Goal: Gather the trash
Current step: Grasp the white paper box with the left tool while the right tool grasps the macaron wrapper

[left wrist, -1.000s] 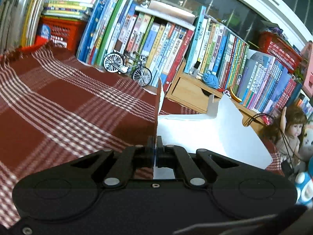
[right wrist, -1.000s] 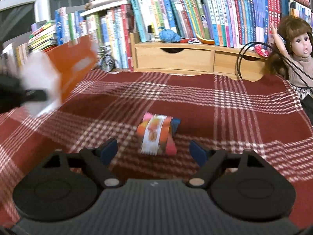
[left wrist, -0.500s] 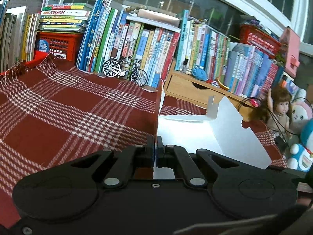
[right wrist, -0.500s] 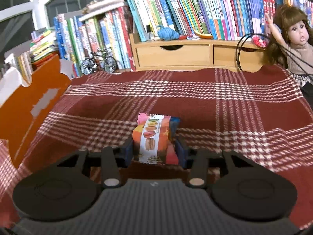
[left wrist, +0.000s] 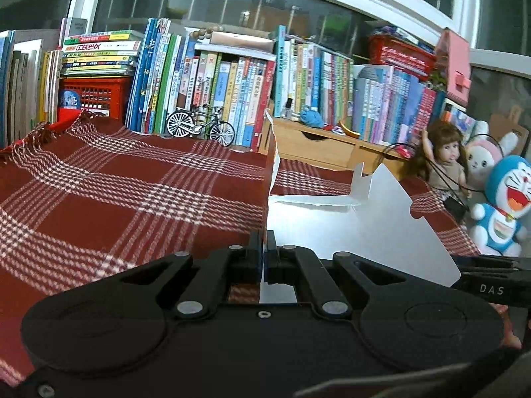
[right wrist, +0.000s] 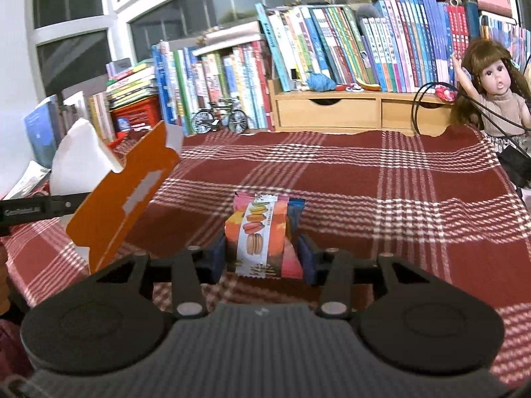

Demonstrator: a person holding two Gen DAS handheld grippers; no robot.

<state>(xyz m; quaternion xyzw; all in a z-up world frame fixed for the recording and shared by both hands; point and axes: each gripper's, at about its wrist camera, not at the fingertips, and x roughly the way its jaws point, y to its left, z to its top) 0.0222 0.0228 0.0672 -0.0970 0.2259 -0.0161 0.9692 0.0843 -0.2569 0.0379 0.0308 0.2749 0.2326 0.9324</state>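
My left gripper (left wrist: 265,258) is shut on the edge of an opened cardboard box (left wrist: 348,225), white inside, held above the red plaid cloth. From the right wrist view the same cardboard box (right wrist: 122,199) shows its orange outside at the left, tilted, with the left gripper's black finger reaching it. My right gripper (right wrist: 264,255) is shut on a colourful macaron snack wrapper (right wrist: 259,235), its blue pads (right wrist: 217,257) pressing both sides. A second blue wrapper edge (right wrist: 295,212) sticks out behind it.
The red plaid tablecloth (right wrist: 365,179) covers the table. Rows of books (right wrist: 332,43), a toy bicycle (right wrist: 220,117) and a wooden drawer unit (right wrist: 332,112) line the back. A doll (right wrist: 494,96) and plush toys (left wrist: 504,205) stand at the right.
My right gripper closed on the snack wrapper and lifted it slightly. The left gripper brought the box nearer the right one and levelled out.
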